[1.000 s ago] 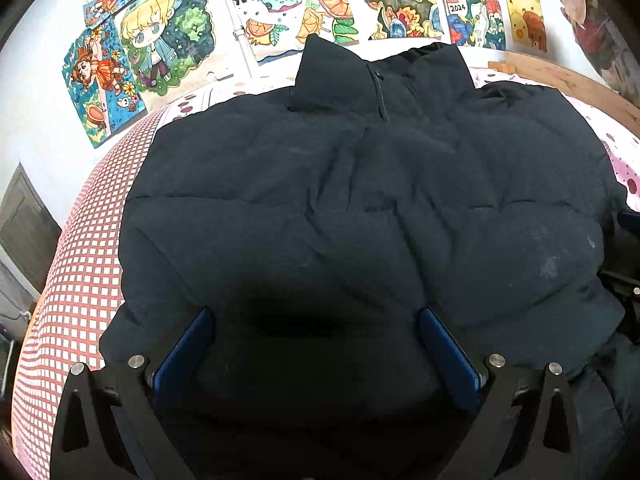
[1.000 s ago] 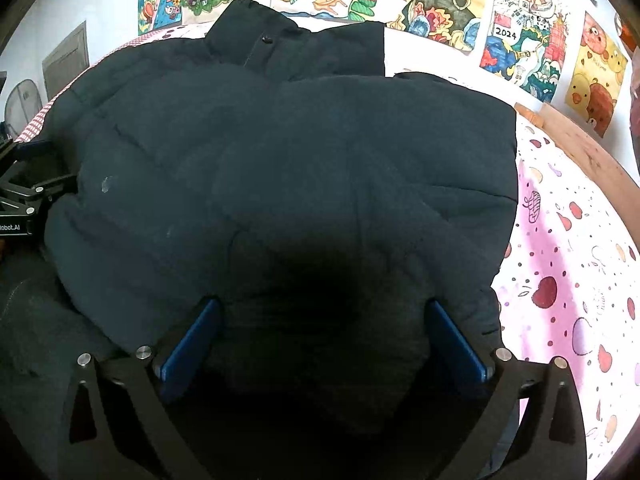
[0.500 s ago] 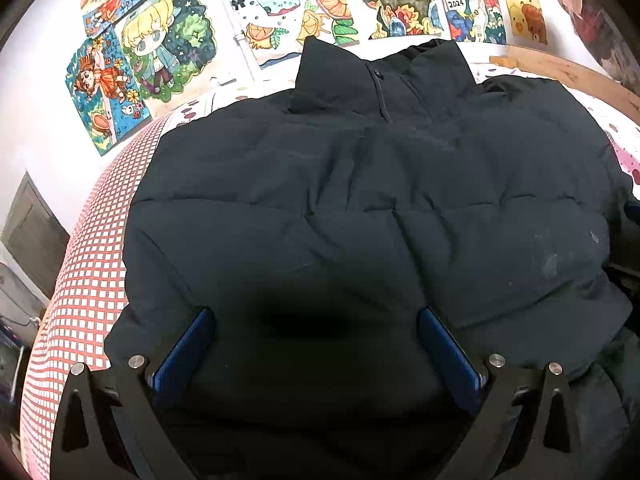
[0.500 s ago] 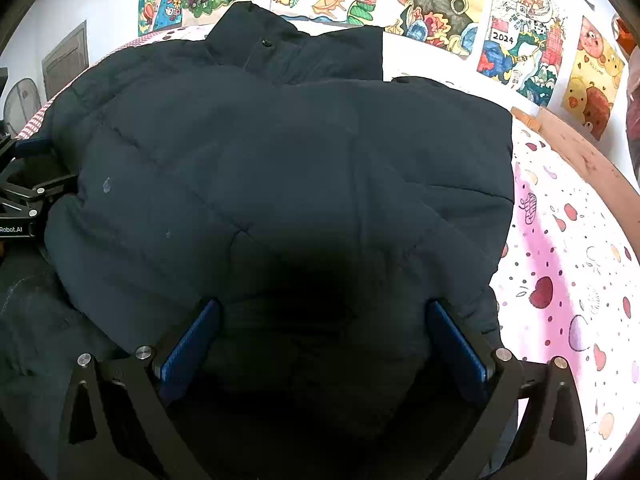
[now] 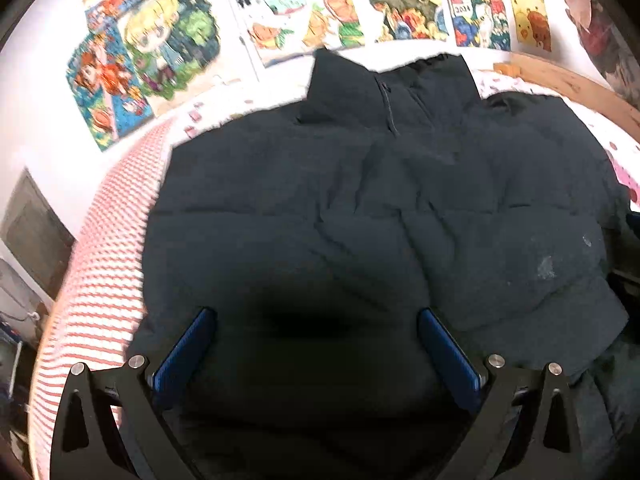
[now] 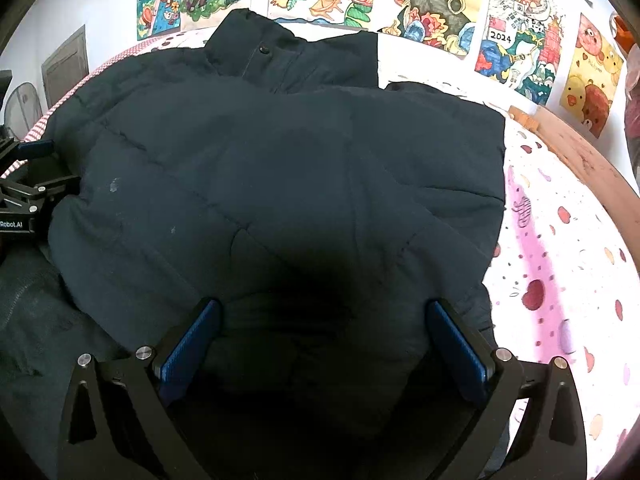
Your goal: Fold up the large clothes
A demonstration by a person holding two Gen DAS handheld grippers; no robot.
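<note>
A large dark navy puffer jacket lies spread on the bed, its collar at the far end by the wall. In the right wrist view the same jacket fills the middle, with its right side folded in to a straight edge. My left gripper is open, its blue pads wide apart over the jacket's near part. My right gripper is also open above the near hem, fabric lying between its fingers but not pinched. The left gripper's black frame shows at the jacket's left edge.
The bed has a red-checked sheet on the left and a pink spotted sheet on the right. A wooden bed rail runs along the far right. Colourful posters cover the wall behind. A grey door stands far left.
The left wrist view has drawn back and swung left, blurred, showing more checked sheet beside the jacket. The right gripper has barely moved. Both stay open.
</note>
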